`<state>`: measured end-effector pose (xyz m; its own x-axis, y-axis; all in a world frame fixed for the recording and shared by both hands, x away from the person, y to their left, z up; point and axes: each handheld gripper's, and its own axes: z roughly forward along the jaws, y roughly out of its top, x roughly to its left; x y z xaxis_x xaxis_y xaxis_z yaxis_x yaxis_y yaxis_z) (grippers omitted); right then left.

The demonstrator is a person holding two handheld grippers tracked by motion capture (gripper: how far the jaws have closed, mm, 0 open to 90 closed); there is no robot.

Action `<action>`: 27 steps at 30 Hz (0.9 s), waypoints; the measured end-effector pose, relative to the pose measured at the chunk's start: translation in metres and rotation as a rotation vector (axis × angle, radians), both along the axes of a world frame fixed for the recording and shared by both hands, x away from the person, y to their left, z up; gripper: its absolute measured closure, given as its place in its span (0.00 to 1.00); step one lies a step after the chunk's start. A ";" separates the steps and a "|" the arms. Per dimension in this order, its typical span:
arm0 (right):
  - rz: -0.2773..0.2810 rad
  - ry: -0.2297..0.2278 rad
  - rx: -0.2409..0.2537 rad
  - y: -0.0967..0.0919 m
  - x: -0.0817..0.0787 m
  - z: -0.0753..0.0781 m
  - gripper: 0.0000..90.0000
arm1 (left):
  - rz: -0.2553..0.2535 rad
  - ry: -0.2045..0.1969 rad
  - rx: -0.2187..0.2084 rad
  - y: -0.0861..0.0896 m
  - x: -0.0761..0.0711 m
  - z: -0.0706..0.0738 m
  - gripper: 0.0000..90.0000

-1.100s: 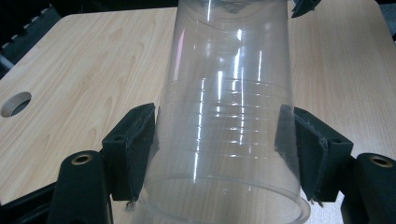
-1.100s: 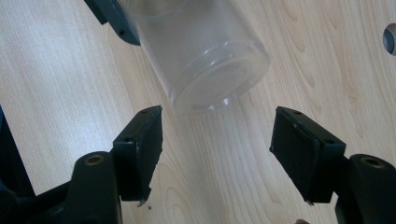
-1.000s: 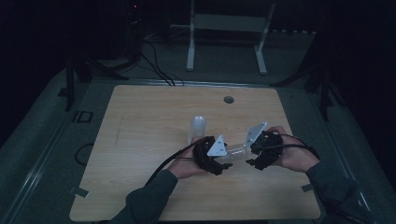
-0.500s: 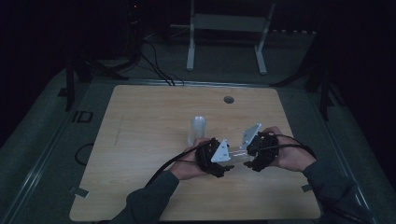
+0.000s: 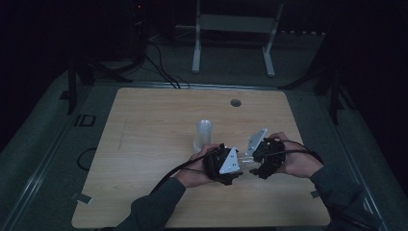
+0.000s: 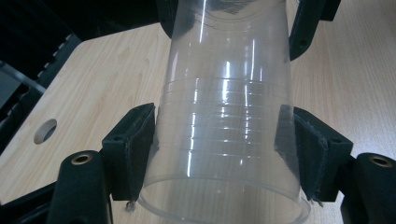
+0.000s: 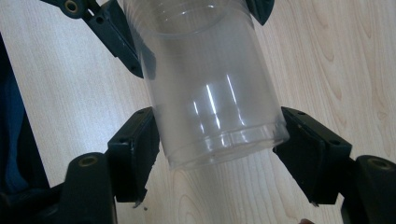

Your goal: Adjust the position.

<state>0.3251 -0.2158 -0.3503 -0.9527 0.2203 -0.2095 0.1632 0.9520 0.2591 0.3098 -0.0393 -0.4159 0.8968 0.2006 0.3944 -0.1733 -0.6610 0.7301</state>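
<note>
My left gripper is clamped on the clear cup just behind its wide rim. Both black pads press flat against the wall, one on each side. The cup is in the air over the near right part of the table, lying on its side. Its long axis runs left to right between my two hands, with the rim toward my left hand and the base toward my right. Faint rings round the wall suggest another cup nested inside, though I cannot be sure.

The next move turns on that axis. If the cups are to come apart, I judge the pull has to run straight along it, the hands drawing away from each other with no twist. Each hand is already on its own end, so neither has to reach.

My right gripper holds the base end, its pads touching the wall on both sides just above the bottom edge. This grip looks lighter than the left one.

Just beyond my left hand a second cup stands upright — close enough to be knocked if that hand swings away from me. Farther off is a round hole in the tabletop, well apart from the work.
</note>
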 end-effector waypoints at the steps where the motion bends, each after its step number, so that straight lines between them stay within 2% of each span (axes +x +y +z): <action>1: 0.002 0.004 0.003 0.000 0.000 0.000 0.35 | -0.006 -0.013 -0.005 0.000 -0.001 0.001 0.33; 18: 0.029 0.030 -0.018 0.004 -0.001 -0.006 0.41 | -0.026 -0.037 -0.009 -0.001 -0.006 0.001 0.33; 27: 0.020 0.026 -0.016 0.001 -0.003 -0.006 0.44 | -0.013 -0.030 -0.021 -0.002 -0.006 0.002 0.26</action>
